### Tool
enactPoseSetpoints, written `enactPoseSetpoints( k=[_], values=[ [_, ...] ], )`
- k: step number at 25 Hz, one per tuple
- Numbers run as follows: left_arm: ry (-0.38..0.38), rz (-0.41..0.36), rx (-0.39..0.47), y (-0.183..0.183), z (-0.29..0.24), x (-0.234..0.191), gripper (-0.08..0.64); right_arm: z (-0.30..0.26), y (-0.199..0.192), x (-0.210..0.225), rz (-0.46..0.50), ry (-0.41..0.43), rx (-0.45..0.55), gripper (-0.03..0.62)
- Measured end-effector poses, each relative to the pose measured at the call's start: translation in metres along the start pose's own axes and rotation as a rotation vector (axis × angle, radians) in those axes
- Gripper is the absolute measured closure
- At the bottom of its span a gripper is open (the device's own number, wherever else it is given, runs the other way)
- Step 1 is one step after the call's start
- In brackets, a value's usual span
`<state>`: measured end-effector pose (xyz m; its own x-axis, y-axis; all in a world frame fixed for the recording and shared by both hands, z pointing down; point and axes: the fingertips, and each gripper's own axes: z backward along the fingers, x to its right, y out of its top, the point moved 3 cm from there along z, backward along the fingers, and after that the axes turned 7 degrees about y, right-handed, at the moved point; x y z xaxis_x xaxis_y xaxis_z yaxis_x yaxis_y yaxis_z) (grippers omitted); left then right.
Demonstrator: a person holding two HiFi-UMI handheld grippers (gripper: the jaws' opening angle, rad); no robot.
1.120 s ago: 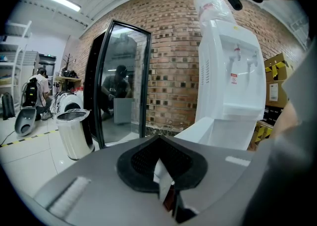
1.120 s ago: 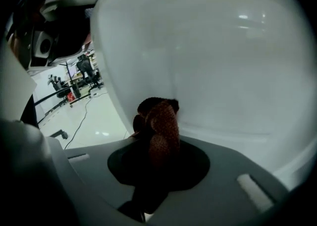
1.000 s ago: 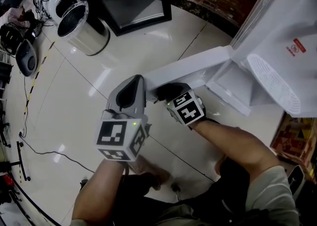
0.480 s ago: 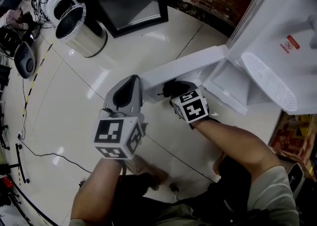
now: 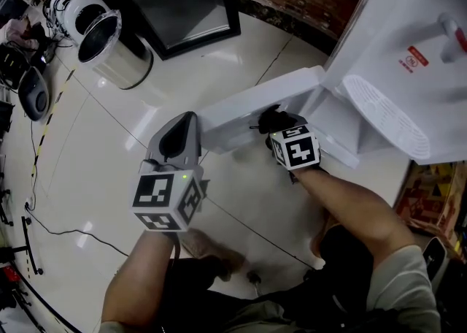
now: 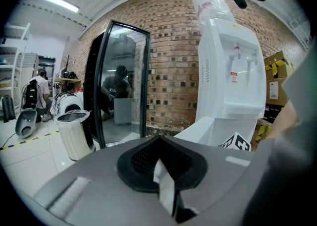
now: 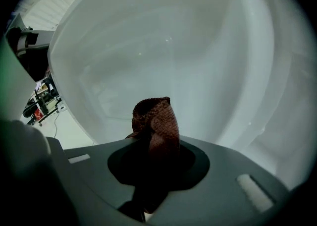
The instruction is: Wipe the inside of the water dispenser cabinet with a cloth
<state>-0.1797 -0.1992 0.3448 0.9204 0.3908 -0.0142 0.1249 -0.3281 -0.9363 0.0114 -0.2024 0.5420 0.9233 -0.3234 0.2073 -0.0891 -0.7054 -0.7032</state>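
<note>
Jaws on your right gripper clamp the brown cloth, its bunched end facing the cabinet wall just ahead; your left gripper, jaws closed empty, hangs outside the door.

A bunched brown knitted cloth stands upright within the open white water dispenser cabinet.

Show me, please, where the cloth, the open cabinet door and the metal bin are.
cloth (image 7: 154,120), right gripper view, on its bunched upper fold
cabinet door (image 5: 252,107), head view, on its white panel
metal bin (image 5: 128,66), head view, on its side wall
</note>
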Motion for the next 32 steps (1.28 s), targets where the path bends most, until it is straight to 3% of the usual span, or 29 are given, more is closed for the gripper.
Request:
enactPoseSetpoints(
  k=[21,32],
  values=[
    [0.024,-0.010,-0.008,0.000,-0.002,0.000,0.560,0.065,-0.013,0.082,-0.103,-0.177,0.038,0.506],
    [0.018,-0.006,-0.007,0.000,-0.002,0.000,0.560,0.060,-0.017,0.077,-0.090,-0.162,0.013,0.506]
  ],
)
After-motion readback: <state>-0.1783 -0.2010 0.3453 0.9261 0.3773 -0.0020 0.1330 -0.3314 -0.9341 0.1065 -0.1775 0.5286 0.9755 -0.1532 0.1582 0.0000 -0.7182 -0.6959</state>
